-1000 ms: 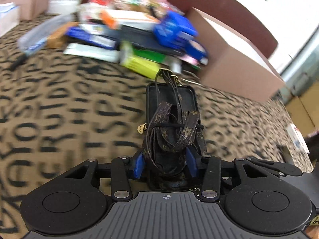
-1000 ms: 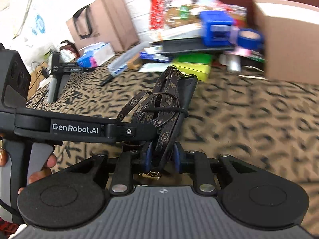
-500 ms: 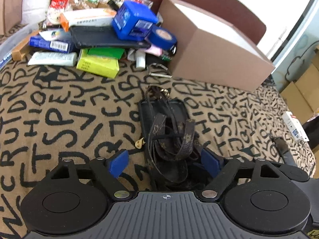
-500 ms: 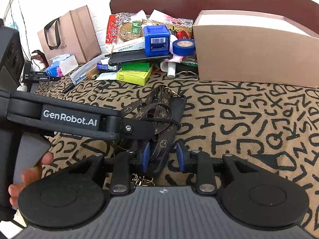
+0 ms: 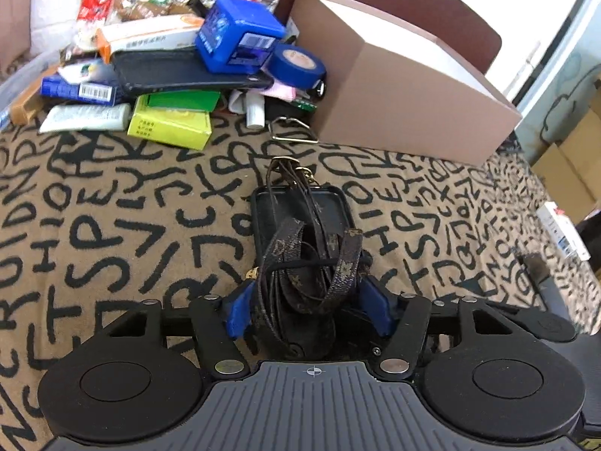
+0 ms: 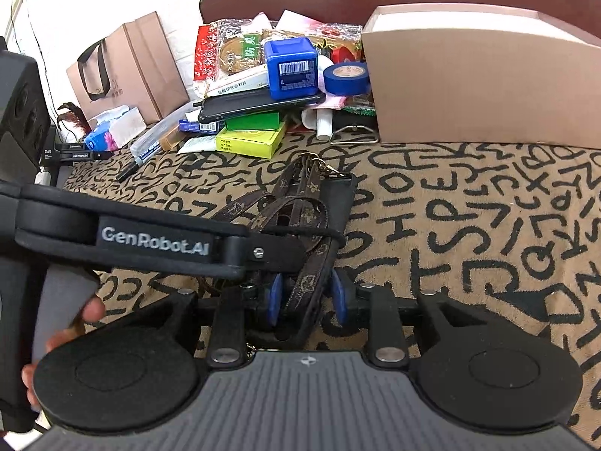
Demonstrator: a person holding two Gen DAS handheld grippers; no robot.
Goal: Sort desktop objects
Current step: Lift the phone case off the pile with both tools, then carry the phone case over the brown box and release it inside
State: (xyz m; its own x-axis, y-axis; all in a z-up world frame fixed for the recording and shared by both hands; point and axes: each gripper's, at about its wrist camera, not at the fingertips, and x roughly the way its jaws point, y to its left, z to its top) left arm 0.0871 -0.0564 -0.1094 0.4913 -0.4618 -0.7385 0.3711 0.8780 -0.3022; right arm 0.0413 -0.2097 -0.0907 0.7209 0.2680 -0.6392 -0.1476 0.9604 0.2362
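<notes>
Lying flat on the patterned cloth [image 5: 112,233], the phone case [image 5: 300,218] with its strap [image 5: 319,259] is now straddled by the closing left gripper [image 5: 306,310]; the right gripper [image 6: 306,297], slightly wider than before, is seen around the strap without touching.

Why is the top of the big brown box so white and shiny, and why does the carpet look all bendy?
Left wrist view: daylight from the right washes out the box top; the pile is slightly blurred. Right wrist view: the box top glares too, and the fisheye lens curves the lettered cloth at the edges.
</notes>
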